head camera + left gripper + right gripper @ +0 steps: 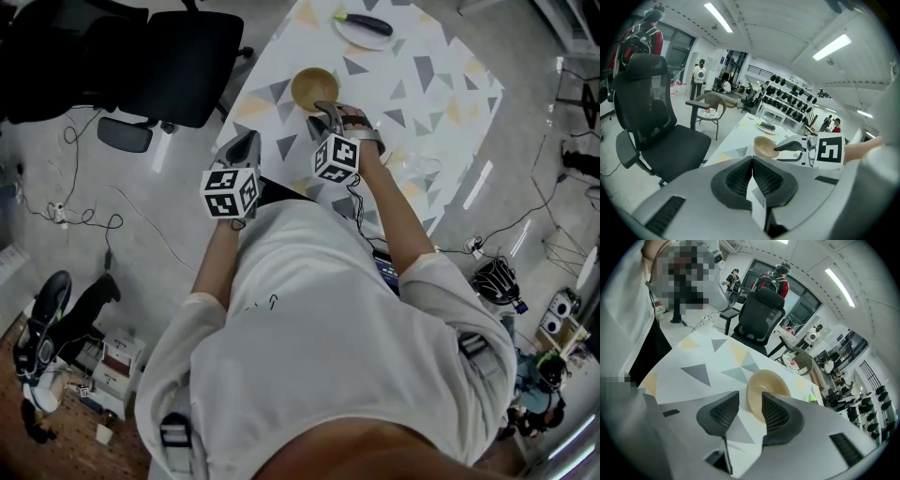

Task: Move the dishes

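Tan bowl (314, 88) upright on patterned worktop (412, 103), nr its near end. Rt claw (750, 398) at bowl's near rim, jaws apart, rim seen in the gap, pads not pressing. Lt claw (752, 174) closed, empty, left of bowl, apart from it. Plate (349, 37) w/ eggplant (366, 24) at far end.

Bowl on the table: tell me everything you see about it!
The bowl is round, tan and smooth, maybe wood or plastic, and looks empty. It stands upright on the triangle-patterned table, near the person's edge. The right gripper has its jaws apart, with the bowl's near rim seemingly in the gap; neither pad seems to press on it. Nothing else touches it.
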